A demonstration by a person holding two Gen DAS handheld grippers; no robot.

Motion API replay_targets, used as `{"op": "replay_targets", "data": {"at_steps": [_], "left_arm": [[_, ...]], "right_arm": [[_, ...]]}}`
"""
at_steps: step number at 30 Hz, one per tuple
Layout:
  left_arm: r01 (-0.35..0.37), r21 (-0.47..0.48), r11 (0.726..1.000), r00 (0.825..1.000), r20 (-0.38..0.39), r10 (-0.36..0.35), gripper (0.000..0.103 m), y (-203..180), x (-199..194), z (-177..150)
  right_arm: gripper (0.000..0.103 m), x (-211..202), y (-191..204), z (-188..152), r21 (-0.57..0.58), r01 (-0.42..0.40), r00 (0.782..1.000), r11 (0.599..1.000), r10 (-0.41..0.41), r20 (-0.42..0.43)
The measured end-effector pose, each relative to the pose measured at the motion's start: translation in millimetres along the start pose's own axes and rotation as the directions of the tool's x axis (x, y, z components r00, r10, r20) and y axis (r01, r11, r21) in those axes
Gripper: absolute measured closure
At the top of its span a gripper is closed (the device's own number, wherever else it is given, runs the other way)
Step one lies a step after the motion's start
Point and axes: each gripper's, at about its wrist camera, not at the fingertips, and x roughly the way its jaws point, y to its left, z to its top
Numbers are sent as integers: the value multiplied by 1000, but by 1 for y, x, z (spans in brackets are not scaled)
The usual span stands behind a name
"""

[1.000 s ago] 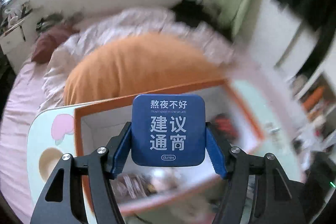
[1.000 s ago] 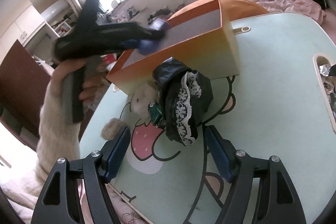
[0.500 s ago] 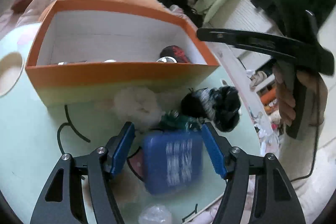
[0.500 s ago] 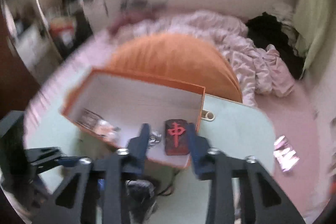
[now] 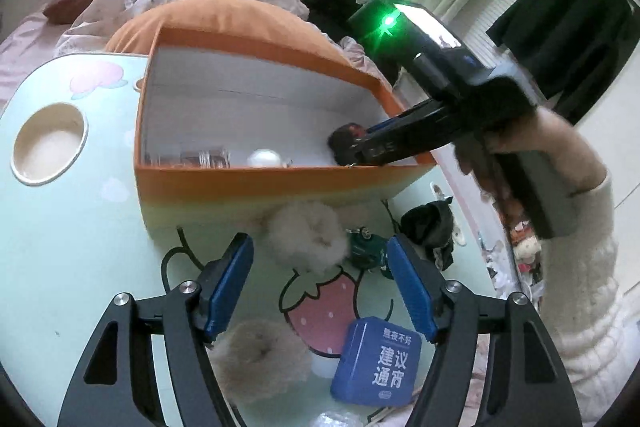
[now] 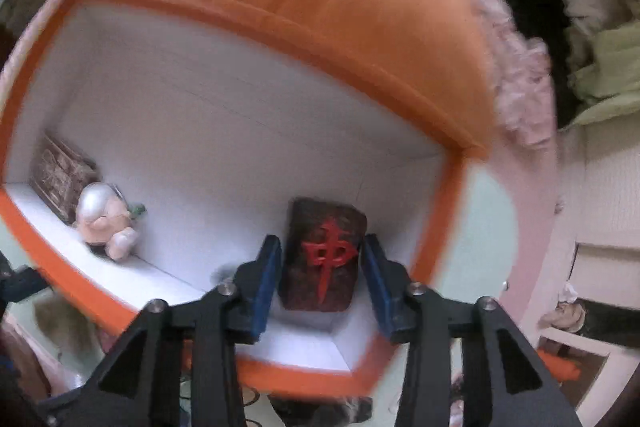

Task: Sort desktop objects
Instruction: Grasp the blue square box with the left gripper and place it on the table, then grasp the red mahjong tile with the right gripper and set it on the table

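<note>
Right wrist view: the right tool (image 6: pixel 323 269) reaches into the orange box (image 6: pixel 256 27), its blue fingers nearly touching the sides of a dark block (image 6: pixel 323 255) with a red character. Left wrist view: the left tool (image 5: pixel 320 283) hangs wide open and empty above the desk (image 5: pixel 72 247); a blue tin (image 5: pixel 378 363) lies below it, beside two fluffy rings (image 5: pixel 306 235)

The box (image 5: pixel 280 183) was orange outside and along its rim, fading to pale yellow-green lower down, and plain white inside. The mahjong tile (image 6: pixel 323 255) was dark brown with a red character. The tin (image 5: pixel 376 363) was blue with white lettering. The table (image 5: pixel 68 247) was mint green, printed with a pink strawberry (image 5: pixel 324 311) in black outline. Both puffs (image 5: pixel 306 233) were beige.
</note>
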Motion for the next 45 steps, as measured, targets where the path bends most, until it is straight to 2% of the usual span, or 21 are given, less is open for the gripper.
{"op": "replay_targets", "data": {"at_steps": [5,7,8,9,12,13,14,16,18,21,23,25,26,27,28,30,32,37,41,43,45], "left_arm": [[-3,-11,1000,1000,16,3,33,6,0,6],[-10,-19,1000,1000,21,10,33,11,2,7],[-14,-25,1000,1000,19,15,33,14,1,7],[-19,-34,999,1000,16,20,33,17,2,7],[-41,-43,998,999,8,41,33,25,6,8],[-59,-41,997,998,-4,59,33,25,12,9],[-69,-40,997,998,-14,68,33,28,16,11],[-97,-41,994,995,-40,95,33,31,27,14],[-111,-35,993,994,-27,110,33,28,30,16],[-80,-35,996,996,-43,78,33,20,29,12],[-66,-18,998,997,-33,65,33,12,24,10],[-65,1,998,998,3,65,33,4,13,14],[-67,-2,998,997,38,67,33,1,4,18],[-75,-8,997,995,67,76,33,1,-3,21],[-88,-14,996,991,96,89,33,0,-10,25],[-131,-15,991,980,151,132,30,-3,-22,34],[-201,9,980,963,184,196,23,-10,-28,45],[-296,105,950,927,273,258,23,-33,-32,64],[-235,150,960,967,131,217,23,-36,-9,84],[-239,162,957,971,23,239,27,-30,16,93],[-249,152,957,965,-45,258,42,-22,36,96]], "right_arm": [[64,-9,-5,-8,22,-64,991,998,61,118],[64,-27,-15,-18,68,-155,956,986,132,263],[64,-41,-21,-26,94,-207,918,974,161,362],[64,-57,-29,-41,123,-274,860,954,186,475],[64,-95,-40,-92,119,-430,662,895,223,715],[64,-101,-38,-110,93,-455,620,885,241,747],[63,-102,-37,-122,78,-479,604,874,263,752],[63,-91,-30,-143,65,-525,618,848,328,715],[63,-73,-24,-159,63,-537,655,841,369,659],[63,-50,-18,-166,82,-499,710,863,353,610],[63,-43,-12,-166,84,-472,721,878,329,610],[63,-40,-11,-165,83,-485,702,871,331,630],[62,-40,-12,-166,89,-498,680,863,324,658],[57,-45,-16,-172,104,-519,635,848,301,712],[51,-48,-16,-180,118,-530,605,840,277,747],[17,-55,-17,-203,131,-548,533,826,224,816],[14,-59,-13,-219,126,-541,500,831,197,843],[14,-42,-3,-247,266,-478,590,837,81,803],[15,-16,-5,-251,347,-463,693,816,89,715],[18,-14,-1,-251,363,-431,708,826,61,703],[18,-12,1,-250,352,-430,702,831,63,710]]}}
